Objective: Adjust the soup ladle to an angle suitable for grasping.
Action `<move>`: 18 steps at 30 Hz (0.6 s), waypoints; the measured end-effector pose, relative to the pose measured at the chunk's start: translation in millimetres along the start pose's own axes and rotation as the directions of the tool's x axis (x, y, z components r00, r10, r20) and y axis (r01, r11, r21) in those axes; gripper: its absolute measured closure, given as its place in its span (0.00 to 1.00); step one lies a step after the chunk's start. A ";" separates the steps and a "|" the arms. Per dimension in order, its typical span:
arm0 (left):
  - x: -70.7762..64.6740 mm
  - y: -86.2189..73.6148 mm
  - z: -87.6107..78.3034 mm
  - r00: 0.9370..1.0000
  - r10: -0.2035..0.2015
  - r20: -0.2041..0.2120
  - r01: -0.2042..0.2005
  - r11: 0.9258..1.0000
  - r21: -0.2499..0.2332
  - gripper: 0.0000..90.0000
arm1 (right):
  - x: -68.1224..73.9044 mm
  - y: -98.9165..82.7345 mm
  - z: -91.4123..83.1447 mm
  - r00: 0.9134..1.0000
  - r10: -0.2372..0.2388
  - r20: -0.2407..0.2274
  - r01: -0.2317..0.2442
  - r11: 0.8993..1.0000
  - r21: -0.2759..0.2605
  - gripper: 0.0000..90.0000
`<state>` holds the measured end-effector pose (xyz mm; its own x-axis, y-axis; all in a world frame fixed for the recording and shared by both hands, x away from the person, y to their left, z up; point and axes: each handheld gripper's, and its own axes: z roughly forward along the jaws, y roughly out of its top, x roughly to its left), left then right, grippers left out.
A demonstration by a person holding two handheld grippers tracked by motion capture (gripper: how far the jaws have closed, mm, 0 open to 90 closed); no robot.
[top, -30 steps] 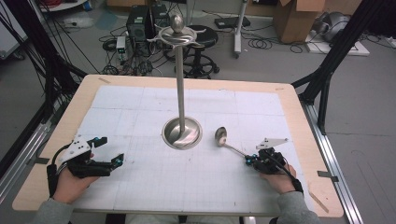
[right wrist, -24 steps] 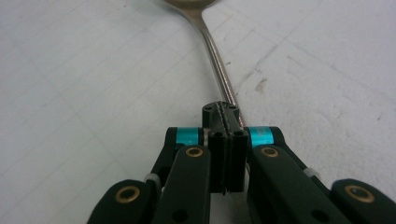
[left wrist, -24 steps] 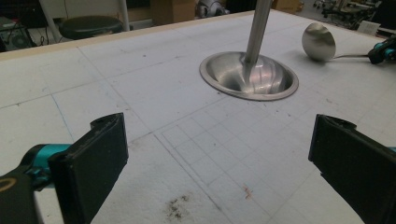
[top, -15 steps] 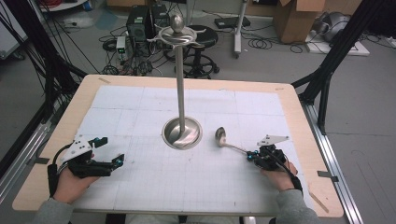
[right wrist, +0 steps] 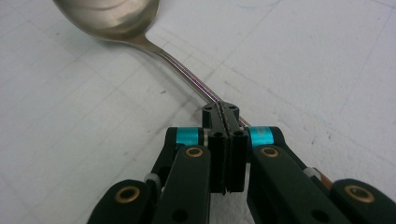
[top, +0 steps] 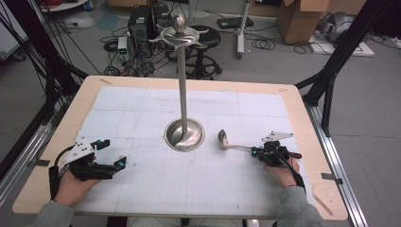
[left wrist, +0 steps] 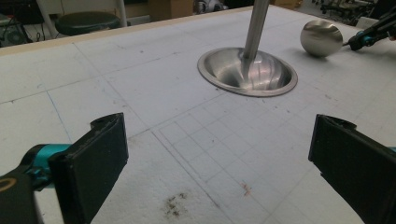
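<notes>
Nothing has moved: right tool [top: 259, 150] (clenched) grips ladle [top: 223, 139] handle, bowl ahead.

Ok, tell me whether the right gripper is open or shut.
Shut: the right gripper has its jaws pressed together on the ladle handle.

Right gripper [right wrist: 226, 114]: jaws closed flat against each other, clamped on the thin metal handle of a ladle [right wrist: 140, 35], which passes under the tips and reappears lower right behind the linkage. Handle runs diagonally up-left to the bowl, cut off by the top edge of frame. Below lies a white gridded mat [right wrist: 303, 60], faint pencil lines, slightly scuffed.
</notes>
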<state>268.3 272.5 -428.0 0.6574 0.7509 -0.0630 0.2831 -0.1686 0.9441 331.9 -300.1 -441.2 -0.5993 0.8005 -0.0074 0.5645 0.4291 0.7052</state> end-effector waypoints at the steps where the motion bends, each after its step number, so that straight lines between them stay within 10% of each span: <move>1: 0.0 0.0 0.0 1.000 0.000 -0.001 0.000 1.000 0.000 0.06 | -0.6 0.7 0.9 1.000 -0.003 0.003 0.003 1.000 -0.005 1.00; 18: -0.7 -0.5 1.1 1.000 0.011 -0.001 -0.011 1.000 0.010 0.06 | 3.1 13.9 4.0 0.999 0.006 -0.033 -0.009 0.996 -0.087 1.00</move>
<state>268.5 271.3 -428.8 0.6598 0.7496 -0.0527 0.2834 -0.1833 0.9413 340.2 -289.9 -434.2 -0.6141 0.7890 0.0205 0.5183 0.3835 0.7644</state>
